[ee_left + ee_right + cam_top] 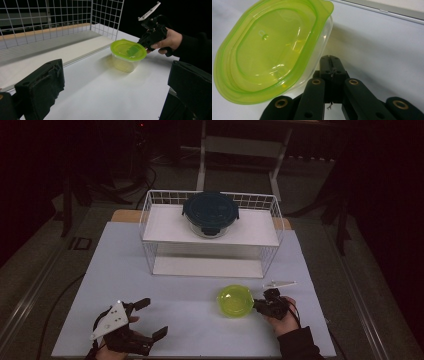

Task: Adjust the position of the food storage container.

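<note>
A small clear tub with a lime-green lid (235, 300) (128, 53) (269, 50) stands on the white table, right of the middle. My right gripper (256, 304) (143, 45) (330, 60) is shut with its jaws pressed together and nothing between them. Its tips rest against the tub's right side, just under the lid's rim. My left gripper (150, 318) (116, 100) stands open near the front left edge, well away from the tub, with only bare table between its jaws.
A white wire rack (148, 215) (105, 17) with two shelves stands at the back. On its upper shelf sits a round glass container with a dark blue lid (210, 212). The white table top (190, 335) stretches between the two grippers.
</note>
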